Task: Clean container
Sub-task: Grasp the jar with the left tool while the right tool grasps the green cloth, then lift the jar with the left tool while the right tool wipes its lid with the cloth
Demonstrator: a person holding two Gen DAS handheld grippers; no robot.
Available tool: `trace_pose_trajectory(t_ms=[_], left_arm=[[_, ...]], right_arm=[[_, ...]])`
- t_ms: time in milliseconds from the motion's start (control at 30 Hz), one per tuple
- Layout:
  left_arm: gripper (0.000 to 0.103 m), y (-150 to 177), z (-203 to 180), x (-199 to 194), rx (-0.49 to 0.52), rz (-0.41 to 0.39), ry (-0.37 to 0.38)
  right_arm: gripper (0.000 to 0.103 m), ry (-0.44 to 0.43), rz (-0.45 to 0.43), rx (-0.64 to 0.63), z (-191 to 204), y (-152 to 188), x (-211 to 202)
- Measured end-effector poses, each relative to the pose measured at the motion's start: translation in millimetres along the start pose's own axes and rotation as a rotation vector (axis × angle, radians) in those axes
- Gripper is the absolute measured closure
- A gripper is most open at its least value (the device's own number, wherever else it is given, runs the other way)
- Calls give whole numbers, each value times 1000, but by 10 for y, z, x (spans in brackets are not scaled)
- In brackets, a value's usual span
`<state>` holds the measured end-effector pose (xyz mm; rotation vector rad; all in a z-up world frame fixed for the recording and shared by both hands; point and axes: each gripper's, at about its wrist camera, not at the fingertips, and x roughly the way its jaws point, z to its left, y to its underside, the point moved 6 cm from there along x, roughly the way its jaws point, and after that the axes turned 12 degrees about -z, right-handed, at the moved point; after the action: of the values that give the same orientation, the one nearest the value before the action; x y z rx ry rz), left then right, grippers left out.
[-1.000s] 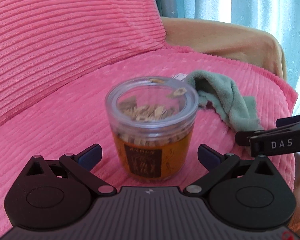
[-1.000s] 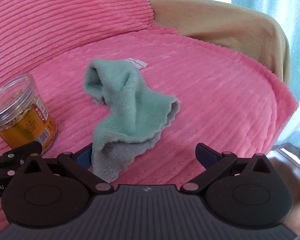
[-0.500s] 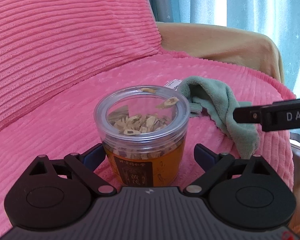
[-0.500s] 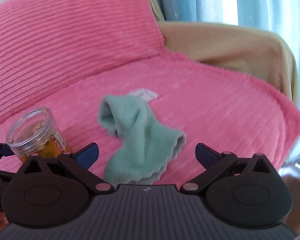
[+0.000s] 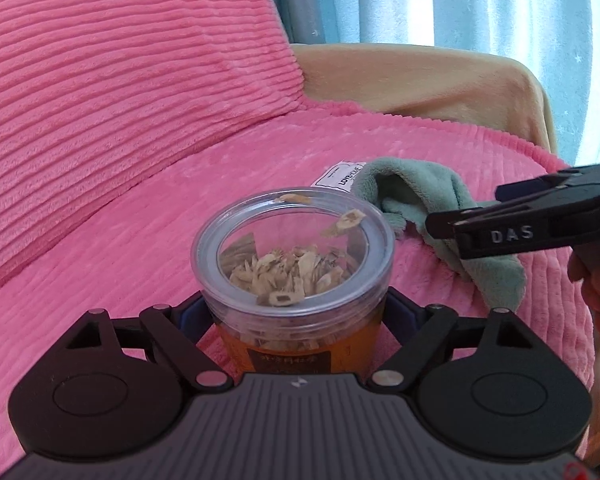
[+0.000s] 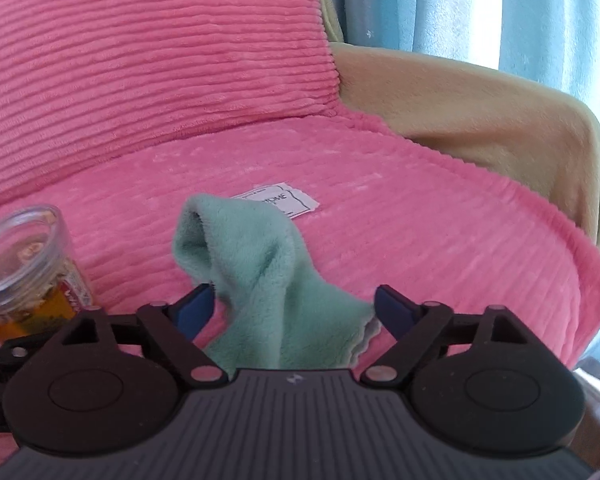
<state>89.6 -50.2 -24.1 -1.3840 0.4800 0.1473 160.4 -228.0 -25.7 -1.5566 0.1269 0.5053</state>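
While the left claw (image 5: pixel 294 316) grips the jar (image 5: pixel 294 268), the right claw (image 6: pixel 292 308) gapes around the cloth (image 6: pixel 276 280).

The jar (image 5: pixel 294 280) fills the left gripper's (image 5: pixel 294 316) gap; the green cloth (image 6: pixel 268 280) lies between the right gripper's (image 6: pixel 292 304) fingers; the seat cushion's (image 6: pixel 440 240) right edge lies bare.
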Motion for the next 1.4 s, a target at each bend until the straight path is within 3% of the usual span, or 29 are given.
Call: trace_pose_trajectory(t_ms=[33,100,133,233,267,400,533,600,767,1400], left_arm=[[17,3,-2,-10,2,-1,3],[17,7,-4,-33,7,-2,10],[17,8,-11,-46,13,-2,16],[17,15,-55,-101,28,-2,51],[17,20,-71,-118,32,-3,63],[17,32,-151,-160,57,-8,97],[17,50,-230,-176,98,-14,109],[17,57,-238,-167,97,-18,111],[17,69,-239,-168,96,-27,123],[18,69,-158,-147,91,-31,154]], right_arm=[[31,-10,-9,4,10,-18,-17],[51,-29,-26,13,29,-54,-52],[56,-38,-34,17,39,-72,-70],[89,-67,-60,29,68,-127,-123],[91,-76,-68,34,78,-145,-141],[92,-115,-103,50,117,-219,-214],[92,-267,-175,144,230,-422,-485],[92,-370,-174,162,334,-447,-569],[92,-481,-140,102,584,-370,-536],[92,-533,-150,5,705,-346,-443]])
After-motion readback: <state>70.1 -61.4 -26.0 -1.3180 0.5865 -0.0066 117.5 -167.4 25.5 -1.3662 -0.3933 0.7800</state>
